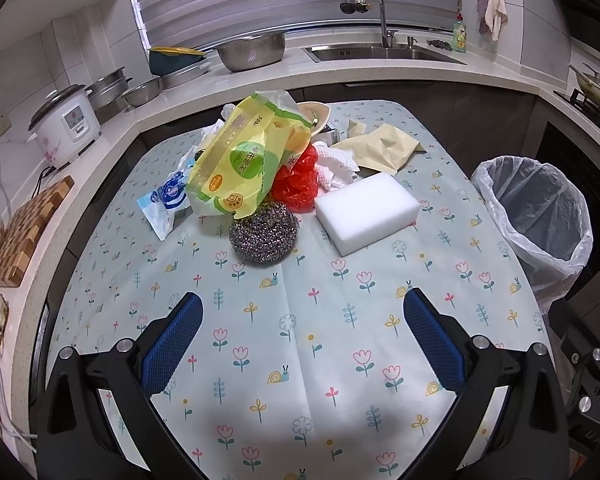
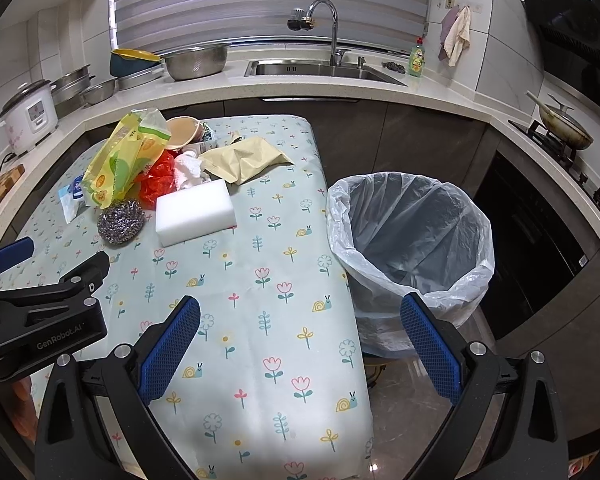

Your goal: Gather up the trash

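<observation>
Left wrist view: the left tongs are spread and hold nothing, above bare cloth on the table. All the trash lies beyond them in one heap. The steel scourer sits nearest, with the white sponge block just beside it. Behind the scourer lie the yellow-green wrapper, the red net, the blue-white packet and the beige crumpled bag.

Right wrist view: the right tongs are also spread and empty, straddling the table edge. The lined bin stands on the floor just beside the table, well apart from the scourer. Nothing shows inside its liner.

Judgement: collection has not started; every item remains to be moved.
</observation>
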### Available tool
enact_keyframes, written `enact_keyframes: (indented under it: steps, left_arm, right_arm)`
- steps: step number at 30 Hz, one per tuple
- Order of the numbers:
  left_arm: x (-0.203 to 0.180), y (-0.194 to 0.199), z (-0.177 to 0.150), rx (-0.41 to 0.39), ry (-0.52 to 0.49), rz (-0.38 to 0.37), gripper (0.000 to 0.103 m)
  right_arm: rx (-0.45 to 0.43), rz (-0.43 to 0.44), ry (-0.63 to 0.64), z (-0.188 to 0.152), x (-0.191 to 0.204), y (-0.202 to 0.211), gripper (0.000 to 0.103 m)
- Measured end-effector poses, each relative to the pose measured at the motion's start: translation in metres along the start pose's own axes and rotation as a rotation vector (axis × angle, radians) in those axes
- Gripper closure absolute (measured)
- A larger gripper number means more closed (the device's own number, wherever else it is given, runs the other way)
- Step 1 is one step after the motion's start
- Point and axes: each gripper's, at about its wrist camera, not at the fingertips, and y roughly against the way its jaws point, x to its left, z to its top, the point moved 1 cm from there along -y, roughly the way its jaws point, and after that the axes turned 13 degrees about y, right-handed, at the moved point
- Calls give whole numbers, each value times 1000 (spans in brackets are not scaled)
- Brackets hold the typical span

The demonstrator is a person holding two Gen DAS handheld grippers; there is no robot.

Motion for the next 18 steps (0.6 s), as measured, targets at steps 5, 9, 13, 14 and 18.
enact_keyframes:
  steps: [5,9,13,14,18]
  left_arm:
    - [0,0,-1,-2,-1,1,7]
    - [0,-1,-1,-1,-2,0,7]
    - [0,-1,-1,-2,-2,1,7]
    - [0,-2,-2,-1,-2,1,7]
    - [0,-1,-2,0,-2,0,7]
  right_arm:
    - [-1,0,-6,-2,-1,0,7]
    - [1,0,-6,-2,-1,0,7]
    - [-1,-2,-6,-2,-1,0,7]
    - [0,-2,-6,-2,-1,0,7]
    - [0,-5,-5,-2,-2,-1,7]
